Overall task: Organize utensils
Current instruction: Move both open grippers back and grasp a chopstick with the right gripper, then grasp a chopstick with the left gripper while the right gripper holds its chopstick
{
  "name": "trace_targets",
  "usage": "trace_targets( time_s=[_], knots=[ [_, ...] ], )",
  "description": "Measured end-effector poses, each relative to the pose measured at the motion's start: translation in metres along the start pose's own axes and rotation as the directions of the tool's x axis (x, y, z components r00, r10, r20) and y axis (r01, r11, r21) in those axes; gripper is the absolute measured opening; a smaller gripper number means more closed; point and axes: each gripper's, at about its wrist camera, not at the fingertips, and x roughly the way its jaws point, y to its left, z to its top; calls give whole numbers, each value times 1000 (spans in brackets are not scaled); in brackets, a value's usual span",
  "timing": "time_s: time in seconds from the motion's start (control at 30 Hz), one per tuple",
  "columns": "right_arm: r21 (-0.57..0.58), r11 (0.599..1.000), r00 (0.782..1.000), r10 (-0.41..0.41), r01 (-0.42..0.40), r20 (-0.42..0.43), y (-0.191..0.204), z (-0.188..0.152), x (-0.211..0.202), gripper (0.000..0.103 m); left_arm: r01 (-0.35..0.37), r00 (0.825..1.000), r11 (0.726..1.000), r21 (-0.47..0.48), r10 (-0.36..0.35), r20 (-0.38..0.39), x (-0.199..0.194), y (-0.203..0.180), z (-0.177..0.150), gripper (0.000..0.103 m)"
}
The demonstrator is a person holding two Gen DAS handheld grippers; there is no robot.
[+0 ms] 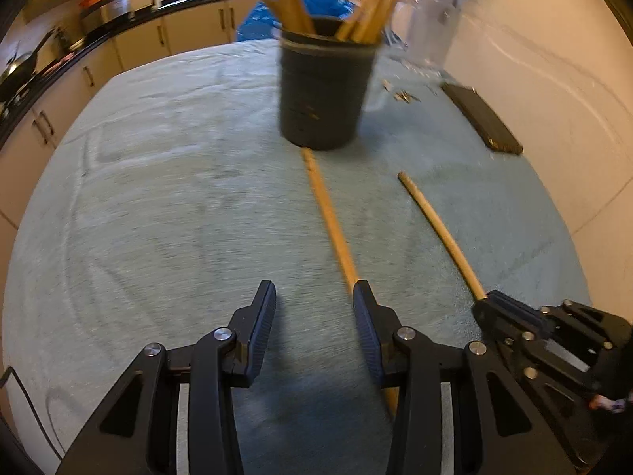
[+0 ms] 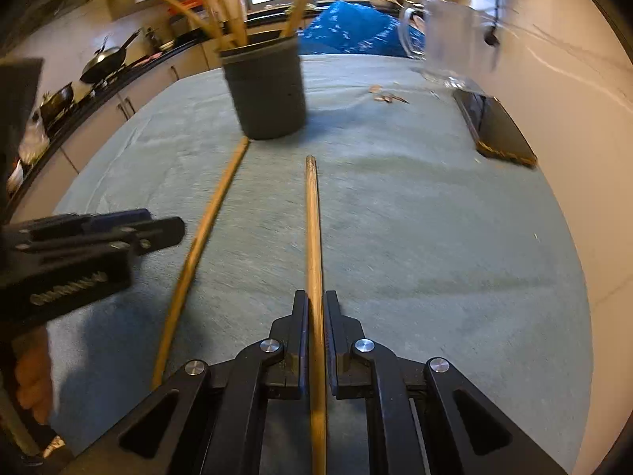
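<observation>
I see the table [image 1: 158, 198] first: a wide surface under a pale green cloth that fills both wrist views. A white wall [image 1: 554, 99] borders it at 3 o'clock, and a dark kitchen counter [image 1: 99, 39] with cabinets curves past at 10 o'clock.

Next in size is the dark holder [image 1: 324, 91], a round cup standing upright on the cloth at 12 o'clock in the left wrist view. It holds several wooden utensil handles [image 1: 294, 4] that lean outward against its rim; their working ends are inside the cup and I cannot see them. A clear glass pitcher [image 2: 447, 39] stands at 1 o'clock of the holder, blurred; I cannot tell its contents. A flat black slab [image 2: 498, 126] lies near the wall at 2 o'clock.

Two loose wooden sticks lie on the cloth, well apart. The left stick [image 1: 328, 213] runs toward 12 o'clock with its far tip just beside the holder base. The right stick [image 2: 313, 237] lies at its 3 o'clock side, with its far tip short of the holder.

My left gripper [image 1: 314, 297] is released: its pads stand apart, and the left stick passes under the right-hand finger, outside the gap. My right gripper [image 2: 315, 308] is clenched on the right stick, pads against both sides of it.
</observation>
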Motion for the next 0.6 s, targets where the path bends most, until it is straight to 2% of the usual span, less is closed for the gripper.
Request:
trace_targets(
  time_s=[0.13,0.17,0.2,0.23,0.43,0.6],
  knots=[
    [32,999,1000,13,-13,-3,-9,-1,-3,8,-28,999,999,47,28,-17,10,-14,1,37],
    [36,999,1000,14,-14,-2,-8,-3,-4,8,-43,999,998,51,44,-7,10,-15,0,32],
    [40,999,1000,14,-14,-2,-8,-3,-3,8,-47,999,998,52,48,-6,10,-16,0,17],
    [44,999,1000,14,-14,-2,-8,-3,-3,8,-48,999,998,51,48,-10,10,-17,0,8],
    [62,998,1000,20,-20,-6,-7,-4,-4,8,11,999,1000,-11,-12,-45,5,-3,-4,6],
    [64,998,1000,21,-19,-24,-10,-11,-10,8,58,995,998,-39,-61,-82,-13,17,-27,7]
  ],
)
